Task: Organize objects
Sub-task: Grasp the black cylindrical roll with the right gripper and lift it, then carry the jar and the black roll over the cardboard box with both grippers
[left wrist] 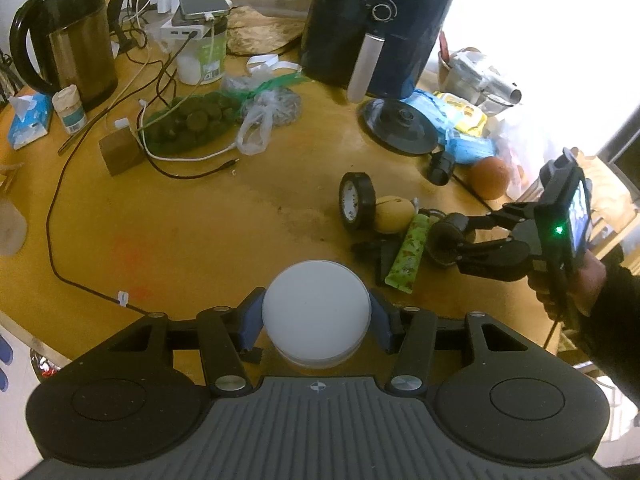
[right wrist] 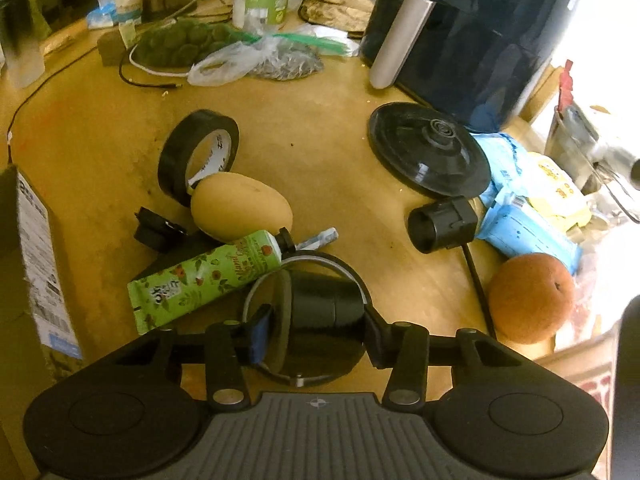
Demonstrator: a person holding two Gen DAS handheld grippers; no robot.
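A white round jar [left wrist: 316, 316] is held between the blue pads of the left gripper [left wrist: 316, 316], just above the near edge of the wooden table [left wrist: 200, 220]. A black cylindrical object with a round glass face [right wrist: 320, 312] is clamped by the right gripper [right wrist: 316, 320]; its fingers touch both ends. This object lies just beside a green hand cream tube [right wrist: 204, 276]. A yellow egg-shaped object [right wrist: 240, 210] leans against a roll of black tape [right wrist: 198, 152]. An orange fruit [right wrist: 530, 298] is seen to the right.
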